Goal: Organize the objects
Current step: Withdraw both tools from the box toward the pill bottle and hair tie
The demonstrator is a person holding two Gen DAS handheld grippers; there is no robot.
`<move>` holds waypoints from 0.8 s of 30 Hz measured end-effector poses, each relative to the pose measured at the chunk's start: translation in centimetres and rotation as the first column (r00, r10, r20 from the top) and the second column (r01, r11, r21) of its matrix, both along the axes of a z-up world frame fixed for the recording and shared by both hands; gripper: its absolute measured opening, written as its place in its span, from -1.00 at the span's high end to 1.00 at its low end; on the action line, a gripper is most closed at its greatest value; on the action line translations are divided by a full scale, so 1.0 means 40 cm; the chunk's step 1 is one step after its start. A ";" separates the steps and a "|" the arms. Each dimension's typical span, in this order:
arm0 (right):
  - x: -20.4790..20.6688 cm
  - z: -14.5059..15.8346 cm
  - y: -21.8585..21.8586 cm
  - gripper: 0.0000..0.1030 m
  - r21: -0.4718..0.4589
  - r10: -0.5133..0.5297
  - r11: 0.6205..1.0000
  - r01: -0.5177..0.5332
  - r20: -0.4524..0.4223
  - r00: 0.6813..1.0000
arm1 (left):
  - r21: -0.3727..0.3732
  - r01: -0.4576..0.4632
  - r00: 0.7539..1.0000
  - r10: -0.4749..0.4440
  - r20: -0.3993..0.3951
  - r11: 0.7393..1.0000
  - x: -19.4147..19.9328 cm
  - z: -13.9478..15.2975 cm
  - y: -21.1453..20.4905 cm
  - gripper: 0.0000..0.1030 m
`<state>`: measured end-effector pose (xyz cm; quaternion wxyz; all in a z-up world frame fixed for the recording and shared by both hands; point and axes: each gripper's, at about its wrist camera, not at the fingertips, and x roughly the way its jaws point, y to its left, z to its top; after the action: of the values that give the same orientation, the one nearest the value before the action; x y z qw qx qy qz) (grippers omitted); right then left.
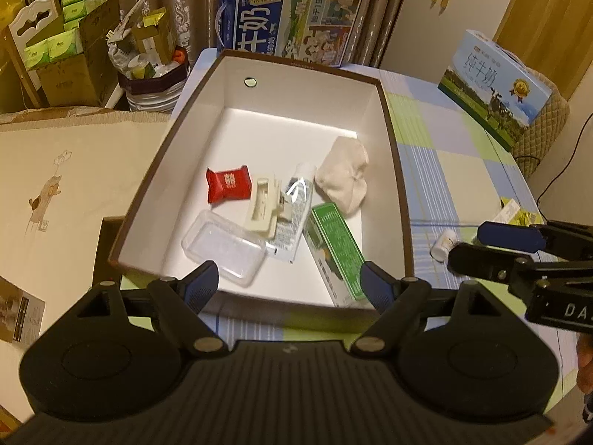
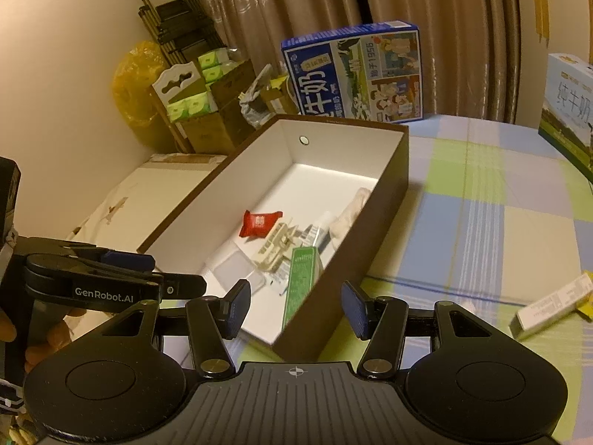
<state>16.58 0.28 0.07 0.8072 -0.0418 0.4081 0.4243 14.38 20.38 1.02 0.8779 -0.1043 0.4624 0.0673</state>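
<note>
A brown box (image 1: 402,200) with a white inside stands on the checked tablecloth; it also shows in the right wrist view (image 2: 374,222). Inside lie a red snack packet (image 1: 227,184), a cream clip (image 1: 264,205), a clear plastic case (image 1: 224,246), a tube (image 1: 296,207), a green carton (image 1: 335,248) and a beige cloth (image 1: 344,178). My left gripper (image 1: 292,283) is open and empty over the box's near edge. My right gripper (image 2: 294,309) is open and empty at the box's near right corner. A small white bottle (image 1: 443,244) lies on the cloth beside the right gripper's fingers (image 1: 507,235).
A white and yellow carton (image 2: 552,304) lies on the cloth to the right. A blue milk carton box (image 1: 289,15) stands behind the brown box. A light blue milk box (image 1: 496,85) rests on a chair at right. Cardboard boxes and a full bin (image 1: 152,70) stand at left.
</note>
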 end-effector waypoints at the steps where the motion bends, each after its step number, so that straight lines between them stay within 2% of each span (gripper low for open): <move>1: -0.005 0.000 -0.010 -0.01 0.000 -0.001 1.000 0.001 -0.002 1.000 | 0.000 0.000 1.000 0.000 -0.002 1.000 -0.006 0.000 -0.007 -0.56; 24: -0.010 -0.016 -0.245 -0.01 -0.009 -0.028 1.000 0.027 -0.073 0.997 | -0.015 0.027 0.998 -0.027 -0.059 1.000 -0.055 -0.026 -0.229 -0.59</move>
<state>16.18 -9.51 -0.55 0.7975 -0.0237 0.4394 0.4128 12.17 11.22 -0.04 0.8639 -0.1022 0.4901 0.0553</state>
